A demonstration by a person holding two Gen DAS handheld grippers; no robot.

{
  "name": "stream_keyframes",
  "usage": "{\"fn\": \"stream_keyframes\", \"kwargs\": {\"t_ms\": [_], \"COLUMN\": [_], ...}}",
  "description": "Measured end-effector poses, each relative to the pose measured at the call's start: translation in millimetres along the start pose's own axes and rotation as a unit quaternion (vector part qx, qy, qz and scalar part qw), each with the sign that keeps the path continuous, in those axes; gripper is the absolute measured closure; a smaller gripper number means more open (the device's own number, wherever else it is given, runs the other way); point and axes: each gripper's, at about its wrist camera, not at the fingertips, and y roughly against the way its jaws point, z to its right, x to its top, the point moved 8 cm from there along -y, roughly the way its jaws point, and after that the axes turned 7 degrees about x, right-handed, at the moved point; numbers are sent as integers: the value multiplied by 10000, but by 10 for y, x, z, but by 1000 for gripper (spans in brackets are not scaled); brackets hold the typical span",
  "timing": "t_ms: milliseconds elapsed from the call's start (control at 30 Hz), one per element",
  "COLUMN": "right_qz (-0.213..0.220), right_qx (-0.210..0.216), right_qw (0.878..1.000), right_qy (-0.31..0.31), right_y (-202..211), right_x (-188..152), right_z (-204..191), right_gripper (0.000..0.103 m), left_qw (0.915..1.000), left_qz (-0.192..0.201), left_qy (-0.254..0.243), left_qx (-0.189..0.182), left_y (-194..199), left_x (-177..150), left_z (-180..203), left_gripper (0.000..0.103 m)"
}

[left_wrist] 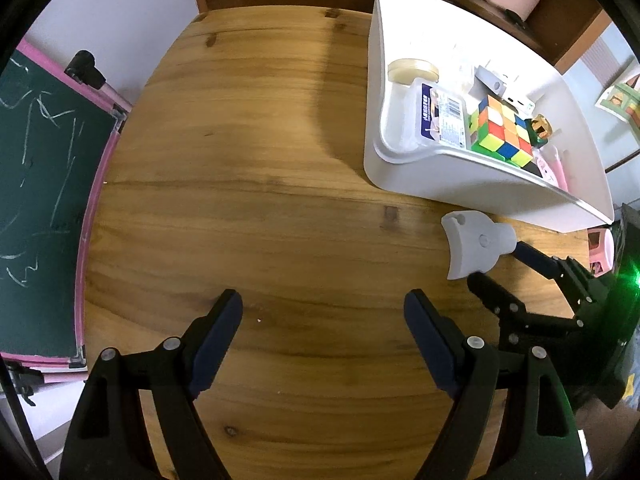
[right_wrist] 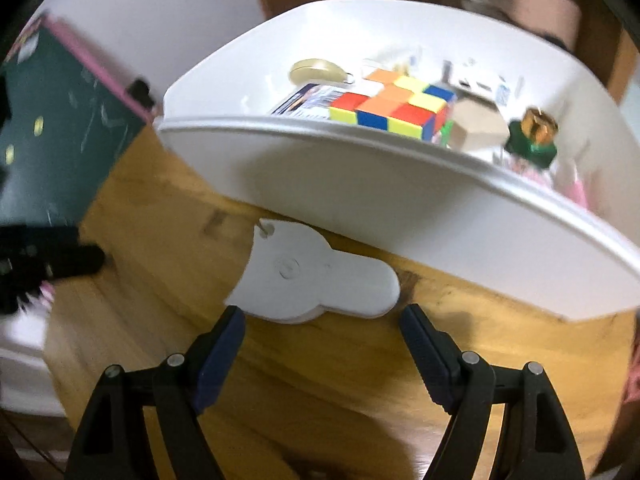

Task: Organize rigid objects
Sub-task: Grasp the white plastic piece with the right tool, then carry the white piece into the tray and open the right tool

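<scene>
White flat plastic piece (right_wrist: 316, 280), fan-shaped with rounded handle, on wooden table (right_wrist: 340, 380)

Sitting in view: one white bin (left_wrist: 472, 188), one puzzle cube (left_wrist: 502, 130), one flat white scraper (left_wrist: 474, 246), one chalkboard (left_wrist: 44, 184).

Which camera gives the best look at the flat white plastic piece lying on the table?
The left wrist view: the white plastic piece is sharp and whole beside the bin. The right wrist view shows it larger but blurred.
</scene>
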Motion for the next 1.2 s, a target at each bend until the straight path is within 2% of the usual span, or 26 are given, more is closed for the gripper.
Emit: {"fn": "stream_keyframes", "kwargs": {"t_ms": [200,467,600,633,667,900,1067,1200], "right_qz": [210,138,351,428,444,585,757,1038], "right_qx": [-208,-1233,-1296,-1295,-1262,-1231,-1434,-1771], "right_qw": [9992,9923,9908,9906,9909,9907,9863,9758], "right_qy": [-271,1,-153,-136,-138,-15,313,747], "right_y": [-71,-292,-295,-272,-264,16,170,302], "right_x": [86,157,206,216,216,23,-180,-222], "right_z": [-58,-241,-252,-241,-231,-91,-221,-310], "right_gripper": [15,12,12,18,18,19,19,19], "left_qw": [10000,10000,10000,9999,9999,9998,9996,9997], "left_qz": [-9,-23,-24,-24,-22,-35,33,43], "left_qy": [-59,-66,-94,-107,-126,-206,-267,-246], "left_qx": [-17,3,5,2,-1,-40,-15,7], "left_y": [2,5,8,9,10,5,39,60], "left_x": [2,3,6,6,5,19,20,7], "left_z": [-2,-49,-56,-59,-56,-19,15,8], "left_gripper": [18,18,18,18,18,18,18,18]}}
